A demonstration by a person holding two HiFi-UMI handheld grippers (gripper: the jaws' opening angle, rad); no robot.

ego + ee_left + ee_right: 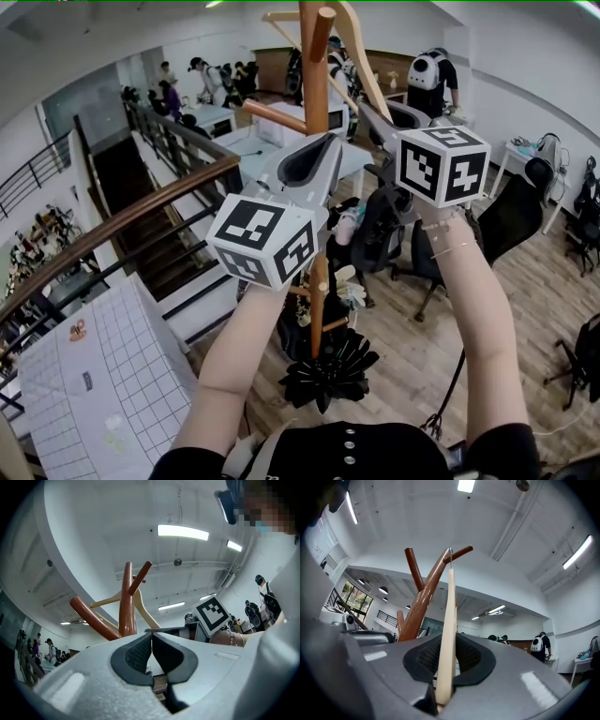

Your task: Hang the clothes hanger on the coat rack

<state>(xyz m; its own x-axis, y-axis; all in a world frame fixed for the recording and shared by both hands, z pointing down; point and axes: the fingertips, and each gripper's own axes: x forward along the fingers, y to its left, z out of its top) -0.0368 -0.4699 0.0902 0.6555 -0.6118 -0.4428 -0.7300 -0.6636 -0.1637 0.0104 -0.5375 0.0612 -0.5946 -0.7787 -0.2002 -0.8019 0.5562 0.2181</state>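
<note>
- Right gripper (449, 654): fingers (476, 660) closed on the clothes hanger (449, 620), clamping its pale wooden body, which shows edge-on and runs straight up out of the grip.
- Fingers stand only as far apart as the wood is thick; the pads press it from both sides.
- Hanger's thin metal hook (450, 557) sits at the top of the wood, right against the upper right peg (458, 553) of the coat rack (423, 599). Whether the hook bears on the peg cannot be told.
- Left gripper (151, 641): fingers (136, 656) together, pad tips touching, nothing between them.
- Left gripper is raised beside the rack's brown stem, not touching rack or hanger.
- From the left gripper view, the hanger's two pale arms spread down and outward behind the stem, neck close to the base of the top peg.
- Head view: both arms reach upward, both grippers near the top of the rack, the right one higher and beyond the stem.
- Rack stands on a wooden floor (525, 291); a stair railing (122, 225) runs at left.
</note>
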